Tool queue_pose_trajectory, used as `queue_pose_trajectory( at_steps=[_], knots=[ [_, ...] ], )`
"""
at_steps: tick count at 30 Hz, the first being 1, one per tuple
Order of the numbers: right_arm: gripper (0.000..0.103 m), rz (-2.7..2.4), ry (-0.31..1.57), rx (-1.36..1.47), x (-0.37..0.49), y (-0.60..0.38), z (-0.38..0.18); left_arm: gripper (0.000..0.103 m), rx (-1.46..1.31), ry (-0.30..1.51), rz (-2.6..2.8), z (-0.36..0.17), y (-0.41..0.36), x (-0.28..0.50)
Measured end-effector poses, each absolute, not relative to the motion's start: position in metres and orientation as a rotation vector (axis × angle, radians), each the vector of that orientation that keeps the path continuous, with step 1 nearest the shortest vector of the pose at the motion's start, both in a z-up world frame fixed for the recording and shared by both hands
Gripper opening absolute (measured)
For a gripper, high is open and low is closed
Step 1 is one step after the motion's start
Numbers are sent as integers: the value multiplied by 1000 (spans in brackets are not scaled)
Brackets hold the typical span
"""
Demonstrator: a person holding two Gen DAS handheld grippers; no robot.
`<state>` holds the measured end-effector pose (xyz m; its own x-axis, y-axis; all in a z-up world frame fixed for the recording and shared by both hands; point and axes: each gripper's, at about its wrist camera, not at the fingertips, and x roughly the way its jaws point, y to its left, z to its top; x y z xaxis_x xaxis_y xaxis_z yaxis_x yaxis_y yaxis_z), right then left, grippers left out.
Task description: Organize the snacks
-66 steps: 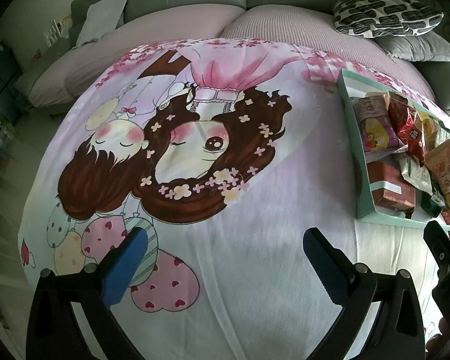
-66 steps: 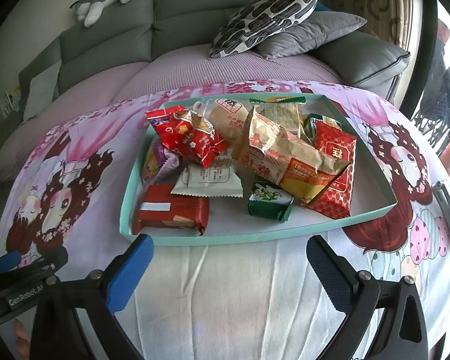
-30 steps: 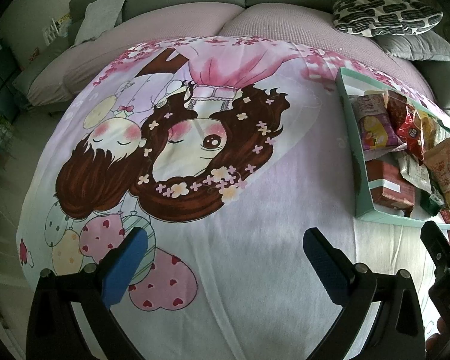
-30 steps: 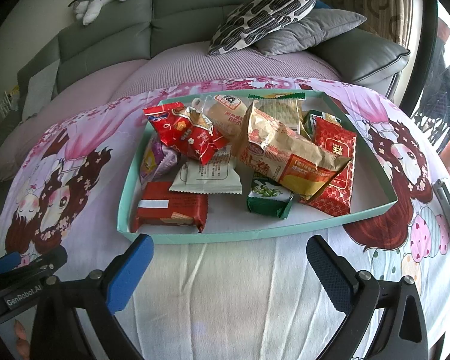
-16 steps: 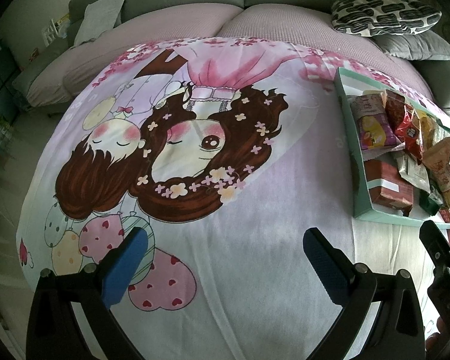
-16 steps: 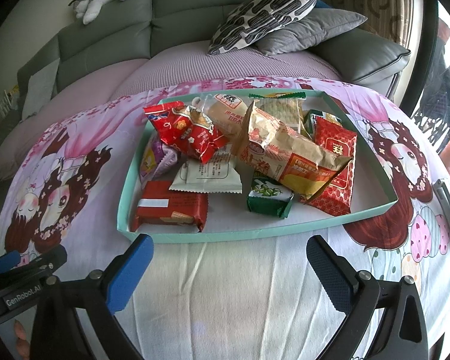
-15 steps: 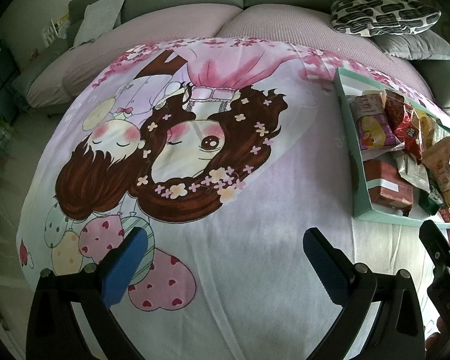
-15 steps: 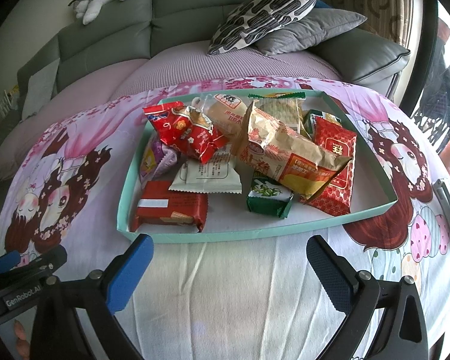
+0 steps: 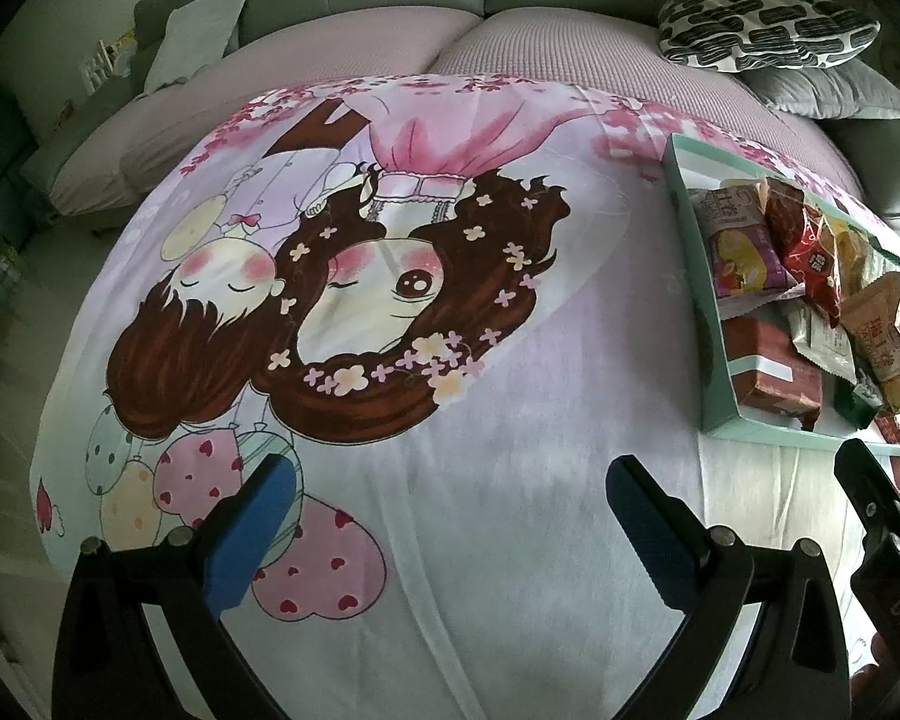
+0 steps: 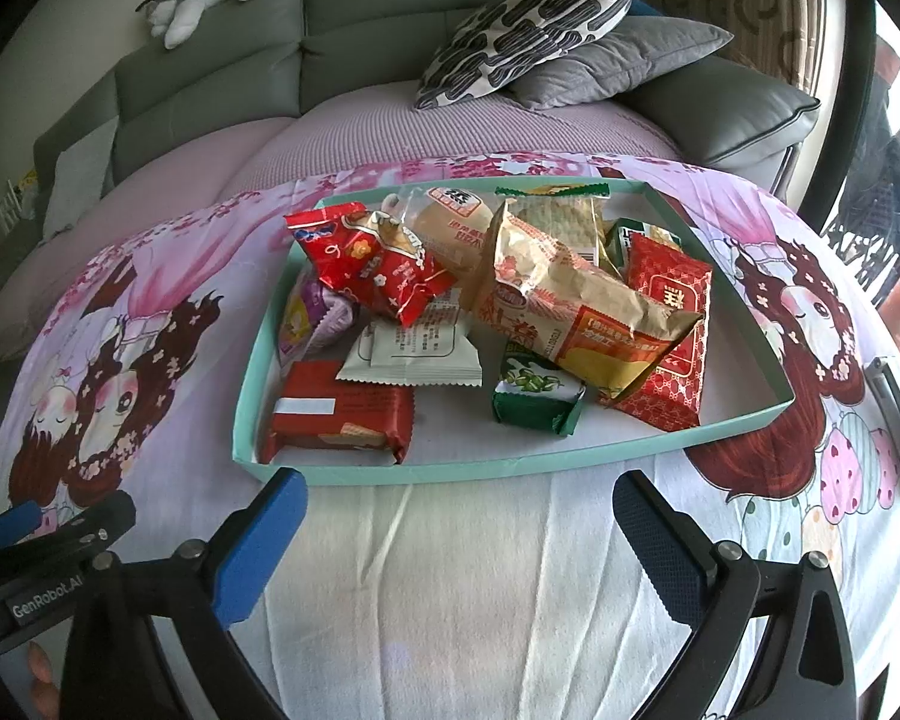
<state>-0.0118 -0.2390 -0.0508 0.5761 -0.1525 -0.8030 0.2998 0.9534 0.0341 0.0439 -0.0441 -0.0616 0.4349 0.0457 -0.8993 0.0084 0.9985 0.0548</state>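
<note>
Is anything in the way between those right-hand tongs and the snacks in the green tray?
Only the tray's own low front wall. The right tongs hang open over bare cloth just before it. Past that rim, the red wafer pack and small green packet lie nearest, reachable from above. The left tongs are off to the side, also open.

Tray (image 10: 450, 471) on printed cloth (image 10: 450, 570), sofa (image 10: 210, 78) behind. In tray: wafer pack (image 10: 336, 414) near left; small packet (image 10: 534, 396) near centre; large bag (image 10: 576, 312) behind it; flat packet (image 10: 669, 324) right; crumpled bag (image 10: 372, 264) far left; bun pack (image 10: 450, 216) far centre. Patterned cushion (image 10: 534, 18) on sofa, far right.
</note>
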Motion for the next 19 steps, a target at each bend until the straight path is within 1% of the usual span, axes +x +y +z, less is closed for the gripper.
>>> queue_pose_trajectory(
  at_steps=[19],
  knots=[
    [103,-265,914,194,-13,-239,-48,103,15,1082,45,-55,-40,42]
  ],
)
